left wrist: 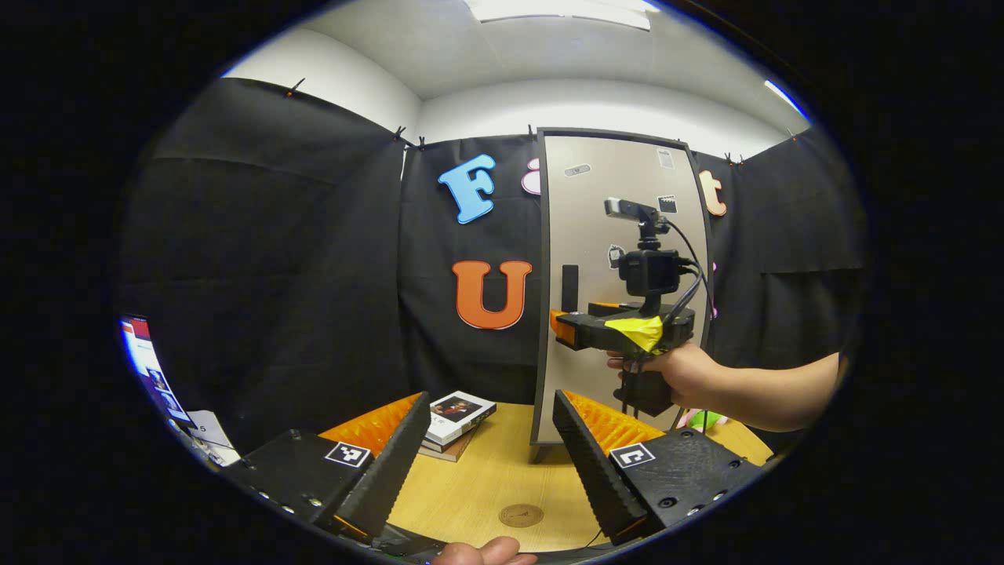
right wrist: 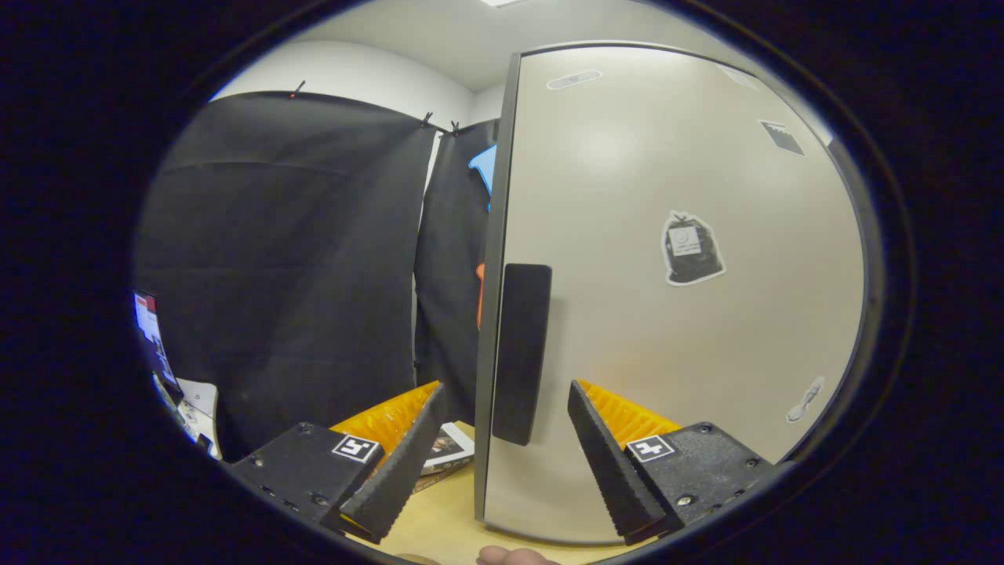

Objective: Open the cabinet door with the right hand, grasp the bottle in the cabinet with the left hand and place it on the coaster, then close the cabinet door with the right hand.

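The right claw [right wrist: 502, 463], spread open and empty, points straight at the upright handle [right wrist: 521, 353] on the closed cabinet door [right wrist: 667, 314], just ahead between its fingers; the left claw [left wrist: 490, 463], open too, waits farther back over the table [left wrist: 486, 479].

Beige cabinet door [right wrist: 674, 329], black handle [right wrist: 521, 353]
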A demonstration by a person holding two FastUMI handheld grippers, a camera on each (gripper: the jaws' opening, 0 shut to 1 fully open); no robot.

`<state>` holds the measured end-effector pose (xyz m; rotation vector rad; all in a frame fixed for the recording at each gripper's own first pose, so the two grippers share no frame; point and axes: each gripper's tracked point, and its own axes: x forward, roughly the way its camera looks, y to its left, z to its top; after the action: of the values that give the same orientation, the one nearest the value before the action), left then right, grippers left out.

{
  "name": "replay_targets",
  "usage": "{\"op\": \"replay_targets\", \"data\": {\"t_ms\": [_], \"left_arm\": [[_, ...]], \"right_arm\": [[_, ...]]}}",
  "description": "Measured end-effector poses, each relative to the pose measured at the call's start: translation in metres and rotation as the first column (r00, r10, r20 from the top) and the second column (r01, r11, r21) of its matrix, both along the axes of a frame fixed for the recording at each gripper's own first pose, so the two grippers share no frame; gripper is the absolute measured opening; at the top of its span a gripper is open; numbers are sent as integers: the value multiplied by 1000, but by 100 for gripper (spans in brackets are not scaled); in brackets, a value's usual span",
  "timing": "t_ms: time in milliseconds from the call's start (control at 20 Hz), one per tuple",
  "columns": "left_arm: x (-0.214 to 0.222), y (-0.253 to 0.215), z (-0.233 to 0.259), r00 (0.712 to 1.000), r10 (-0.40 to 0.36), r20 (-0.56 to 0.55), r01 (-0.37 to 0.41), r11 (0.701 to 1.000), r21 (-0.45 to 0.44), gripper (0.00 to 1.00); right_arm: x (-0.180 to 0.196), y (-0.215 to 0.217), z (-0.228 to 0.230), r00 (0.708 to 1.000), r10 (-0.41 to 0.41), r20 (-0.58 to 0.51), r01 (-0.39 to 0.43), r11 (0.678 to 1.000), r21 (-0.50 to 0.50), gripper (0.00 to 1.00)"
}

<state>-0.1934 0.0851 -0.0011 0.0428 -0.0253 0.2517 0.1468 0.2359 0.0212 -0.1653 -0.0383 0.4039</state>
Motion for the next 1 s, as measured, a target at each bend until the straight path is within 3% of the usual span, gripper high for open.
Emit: {"op": "replay_targets", "data": {"t_ms": [150,350,500,550,650,1000], "left_arm": [[-9,12,-7,999,44,-30,-43,999,34,95],[-13,22,-4,998,56,-24,-55,998,43,95],[-10,29,-8,997,64,-43,-62,997,51,95],[-10,31,-10,997,63,-49,-60,996,59,95],[-9,31,-8,997,59,-45,-56,996,67,96],[-7,33,-9,999,27,-28,-26,998,56,96]], "right_arm": [[15,-4,-3,996,-84,29,85,995,-46,100],[13,6,-16,997,-79,11,80,992,-101,96],[15,-4,-14,993,-122,6,122,990,-67,58],[16,-3,-16,993,-117,-10,116,992,-49,41],[15,-3,-15,993,-119,-22,118,992,-49,34],[9,-4,-15,990,-122,-66,120,992,-35,23]]}}
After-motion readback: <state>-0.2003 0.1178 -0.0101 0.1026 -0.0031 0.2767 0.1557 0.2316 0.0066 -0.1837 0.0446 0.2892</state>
